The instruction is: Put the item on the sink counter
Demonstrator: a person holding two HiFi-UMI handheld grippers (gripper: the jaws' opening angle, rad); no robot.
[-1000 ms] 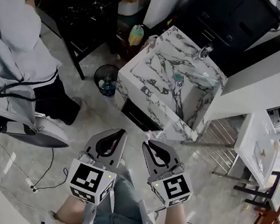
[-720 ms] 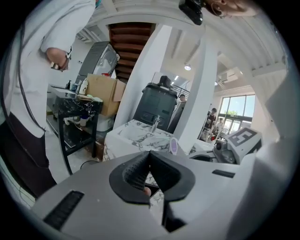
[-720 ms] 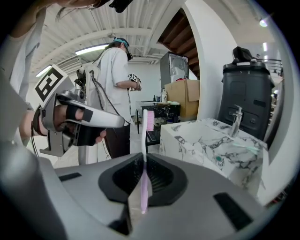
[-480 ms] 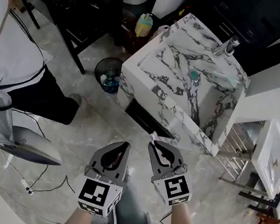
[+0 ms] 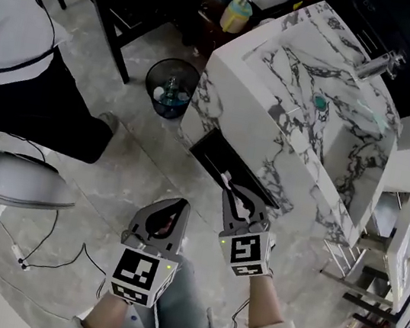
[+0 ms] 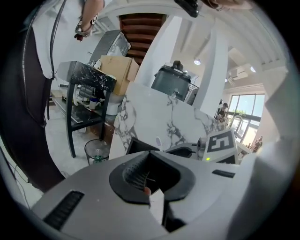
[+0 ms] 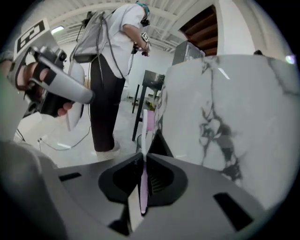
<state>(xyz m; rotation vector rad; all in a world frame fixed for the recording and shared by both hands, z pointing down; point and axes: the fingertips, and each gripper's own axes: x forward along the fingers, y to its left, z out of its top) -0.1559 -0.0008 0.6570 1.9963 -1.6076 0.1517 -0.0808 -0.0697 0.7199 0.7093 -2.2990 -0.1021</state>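
Jaws of the right gripper are clamped tight on a slim pink-and-white toothbrush, at least that's what it looks like. It sticks out past the tips, upright in the right gripper view. It's not on the counter yet, just held low in front of the marble sink counter, near the dark opening in its front. The left gripper sits just beside it, jaws closed on nothing. A round waste bin is on the floor beside the sink counter.
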